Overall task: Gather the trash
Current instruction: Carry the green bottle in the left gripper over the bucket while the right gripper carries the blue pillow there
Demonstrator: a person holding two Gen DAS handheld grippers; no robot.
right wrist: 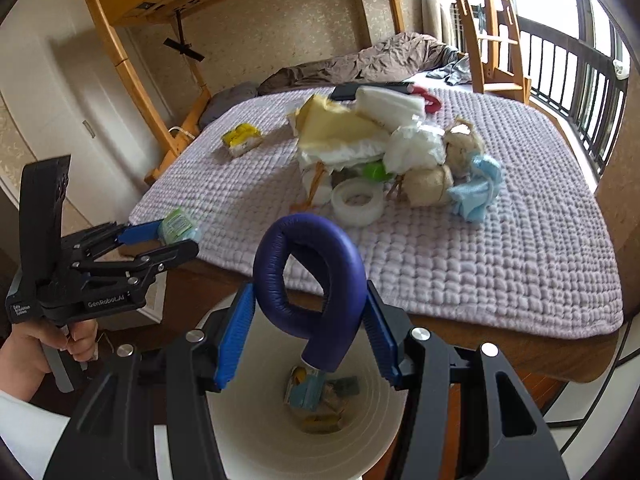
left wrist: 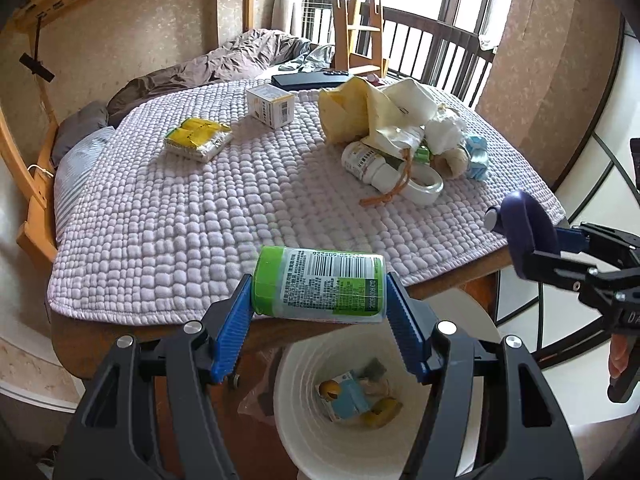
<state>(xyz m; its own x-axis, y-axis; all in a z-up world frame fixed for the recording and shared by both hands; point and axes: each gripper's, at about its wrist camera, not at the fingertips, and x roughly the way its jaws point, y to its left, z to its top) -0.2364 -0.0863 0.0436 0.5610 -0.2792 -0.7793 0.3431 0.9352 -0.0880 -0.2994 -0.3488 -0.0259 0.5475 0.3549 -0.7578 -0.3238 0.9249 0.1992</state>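
Left gripper [left wrist: 319, 312] clamped green canister [left wrist: 318, 286]; right gripper [right wrist: 310, 328] clamped purple foam loop [right wrist: 310, 276], both above white bin [left wrist: 296, 408].

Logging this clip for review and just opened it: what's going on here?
A person with a gripper in each hand is clearing trash off a bed into a white bin beside it. The left gripper is shut on a green-labelled bottle, and the right gripper is shut on a curled purple foam tube, both above the bin's mouth. A few items already lie in the bin. A pile of wrappers, a tape roll and boxes remains on the quilt.
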